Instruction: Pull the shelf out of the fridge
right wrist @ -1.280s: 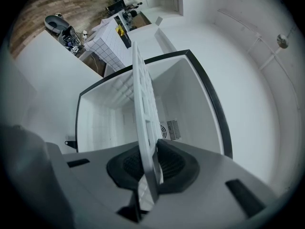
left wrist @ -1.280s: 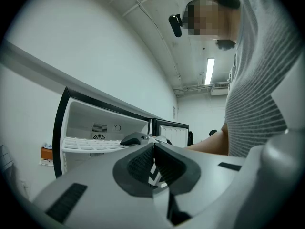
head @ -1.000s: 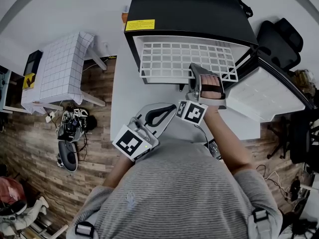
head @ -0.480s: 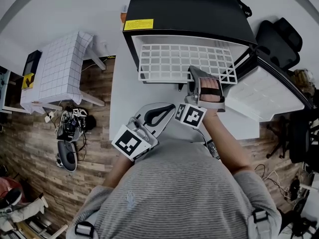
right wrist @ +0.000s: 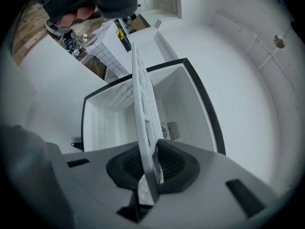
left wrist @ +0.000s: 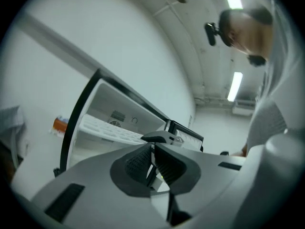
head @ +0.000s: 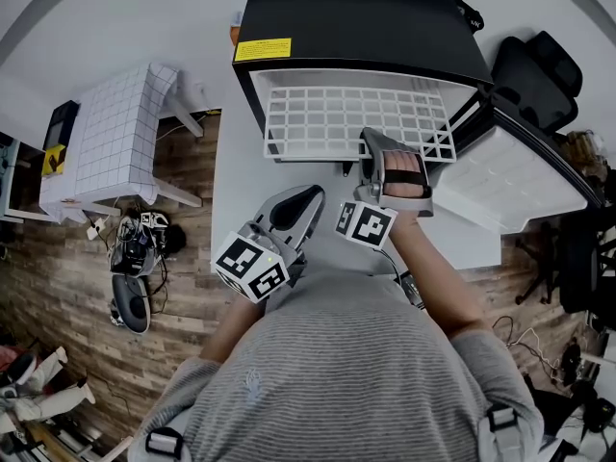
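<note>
White grid shelf (head: 356,123), flat and made of thin crossing bars, lies level and partly drawn out of the black box-shaped fridge (head: 366,17), its front edge past the opening and over the white table (head: 241,191). The fridge's white-lined door (head: 510,176) stands swung open at the right.

The right gripper (head: 371,141) is clamped on that front edge, right of its middle; in its own view the shelf (right wrist: 145,113) runs edge-on between the ribbed pads of the gripper (right wrist: 150,166), which press on both faces. The left gripper (head: 310,198) hangs apart from the shelf with its jaws together on nothing (left wrist: 152,163).

By its look the shelf should be light and stiff, an open lattice with little weight, though its smooth finish may slide in the pads. The solid front bar is the sound place to grip. Held off-centre as it is, it could skew and bind on the side rails, and its far end will likely sag once clear; a second hold left of the middle would steady it.

A yellow label (head: 263,48) sits at the fridge's top front corner; its print is too small to read. No brand name is legible anywhere
</note>
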### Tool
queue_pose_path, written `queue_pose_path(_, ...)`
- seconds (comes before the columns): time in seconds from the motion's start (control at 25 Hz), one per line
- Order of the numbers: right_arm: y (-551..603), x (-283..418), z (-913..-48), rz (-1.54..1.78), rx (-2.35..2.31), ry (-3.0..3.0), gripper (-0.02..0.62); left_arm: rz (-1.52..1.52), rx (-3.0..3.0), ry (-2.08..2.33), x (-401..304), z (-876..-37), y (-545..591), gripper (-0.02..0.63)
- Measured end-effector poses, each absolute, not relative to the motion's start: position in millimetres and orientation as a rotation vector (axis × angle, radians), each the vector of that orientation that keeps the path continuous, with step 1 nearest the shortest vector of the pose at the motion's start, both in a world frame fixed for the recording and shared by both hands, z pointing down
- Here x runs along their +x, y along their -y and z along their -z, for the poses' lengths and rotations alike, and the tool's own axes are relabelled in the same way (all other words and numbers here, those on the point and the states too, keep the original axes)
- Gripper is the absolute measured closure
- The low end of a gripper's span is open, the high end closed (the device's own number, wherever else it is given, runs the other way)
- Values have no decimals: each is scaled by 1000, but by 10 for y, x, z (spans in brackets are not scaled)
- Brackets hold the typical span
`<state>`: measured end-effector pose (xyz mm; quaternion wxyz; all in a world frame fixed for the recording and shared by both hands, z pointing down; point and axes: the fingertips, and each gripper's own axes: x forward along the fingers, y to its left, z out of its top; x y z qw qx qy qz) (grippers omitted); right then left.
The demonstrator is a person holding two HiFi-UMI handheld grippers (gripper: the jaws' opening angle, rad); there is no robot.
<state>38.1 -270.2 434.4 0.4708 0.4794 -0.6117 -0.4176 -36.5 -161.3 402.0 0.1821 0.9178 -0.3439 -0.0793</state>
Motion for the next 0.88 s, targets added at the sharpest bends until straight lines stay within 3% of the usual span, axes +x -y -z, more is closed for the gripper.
queue_pose_path(0.16, 2706, 378, -4341, 1035, 1160, 1495, 552, 366, 2330, 943, -440, -4125, 1831, 570)
queue_pose_path(0.24, 2708, 377, -4340, 1040, 1152, 1494, 552, 391, 2248, 901, -365, -4170, 1912, 439)
queue_pose_path(0.4, 2704, 371, -4347, 1042, 1141, 1500, 552, 483, 2051, 842, -252, -4235, 2064, 348)
queue_pose_path(0.88, 2681, 301, -4322, 1051, 1103, 1574, 552, 684, 1732, 748, -59, -4218, 2401, 331)
